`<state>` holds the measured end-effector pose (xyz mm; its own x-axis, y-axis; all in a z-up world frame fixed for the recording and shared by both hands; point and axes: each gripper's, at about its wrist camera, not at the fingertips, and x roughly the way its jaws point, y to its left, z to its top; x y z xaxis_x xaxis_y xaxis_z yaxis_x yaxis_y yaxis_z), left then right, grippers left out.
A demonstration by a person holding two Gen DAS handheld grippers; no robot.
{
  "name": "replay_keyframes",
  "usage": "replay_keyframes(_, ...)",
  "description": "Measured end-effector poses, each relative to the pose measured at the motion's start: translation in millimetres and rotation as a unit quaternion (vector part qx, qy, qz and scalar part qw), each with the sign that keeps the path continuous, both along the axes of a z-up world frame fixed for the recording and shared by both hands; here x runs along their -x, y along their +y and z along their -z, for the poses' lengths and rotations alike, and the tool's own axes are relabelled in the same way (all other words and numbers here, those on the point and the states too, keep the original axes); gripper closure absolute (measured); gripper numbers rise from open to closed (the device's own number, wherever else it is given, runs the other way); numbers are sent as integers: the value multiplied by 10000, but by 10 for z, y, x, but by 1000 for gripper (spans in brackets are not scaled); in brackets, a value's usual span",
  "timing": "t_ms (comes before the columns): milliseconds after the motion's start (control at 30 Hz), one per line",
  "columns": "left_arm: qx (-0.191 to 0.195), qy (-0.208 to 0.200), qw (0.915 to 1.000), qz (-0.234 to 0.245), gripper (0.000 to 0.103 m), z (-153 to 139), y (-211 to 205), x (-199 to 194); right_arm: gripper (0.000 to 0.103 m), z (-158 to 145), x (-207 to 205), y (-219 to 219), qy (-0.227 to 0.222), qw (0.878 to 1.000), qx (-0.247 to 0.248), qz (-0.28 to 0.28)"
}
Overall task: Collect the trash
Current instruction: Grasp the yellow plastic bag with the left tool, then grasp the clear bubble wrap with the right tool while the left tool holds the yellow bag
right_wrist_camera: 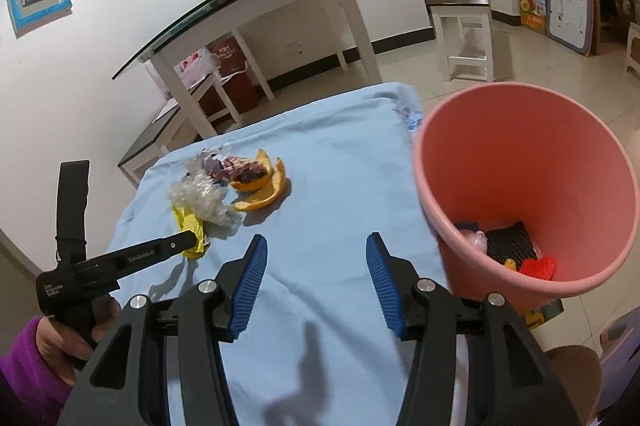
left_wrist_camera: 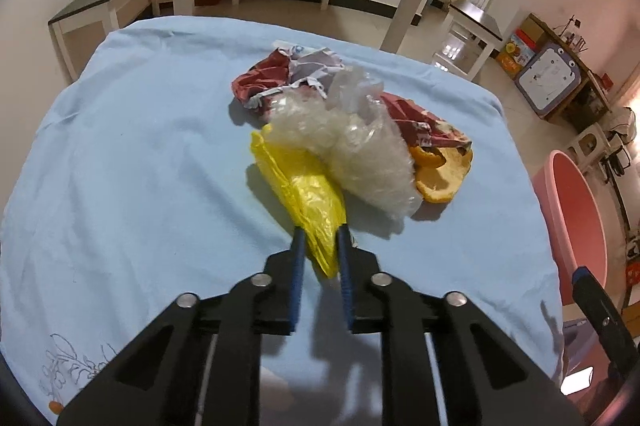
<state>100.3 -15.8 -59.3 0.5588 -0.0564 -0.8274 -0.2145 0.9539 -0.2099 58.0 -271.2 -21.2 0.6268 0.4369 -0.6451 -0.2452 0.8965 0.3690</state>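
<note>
The left gripper (left_wrist_camera: 320,232) has its blue fingers (left_wrist_camera: 298,254) narrow, pressed on the near end of the yellow plastic bag (left_wrist_camera: 308,194), which lies on the table with the light blue cloth (left_wrist_camera: 140,166). Just beyond these fingers lies crumpled clear plastic (left_wrist_camera: 360,150), then orange peel (left_wrist_camera: 440,174) and a torn red wrapper (left_wrist_camera: 268,82). The right gripper (right_wrist_camera: 316,246) stands wide with nothing between its fingers. To the right of them is the pink bucket (right_wrist_camera: 500,130), with a few small things at its bottom.
</note>
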Motion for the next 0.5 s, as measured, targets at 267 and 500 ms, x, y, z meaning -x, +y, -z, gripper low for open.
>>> replay_keyframes(267,32,-145,9998,-107,94,-112,247,202,52,-14,-72,306,62,9985,-220,-504)
replay_keyframes(500,49,-205,9993,-293,94,-153,506,381,52,-116,-234,736,-3,9932,-311,-1126)
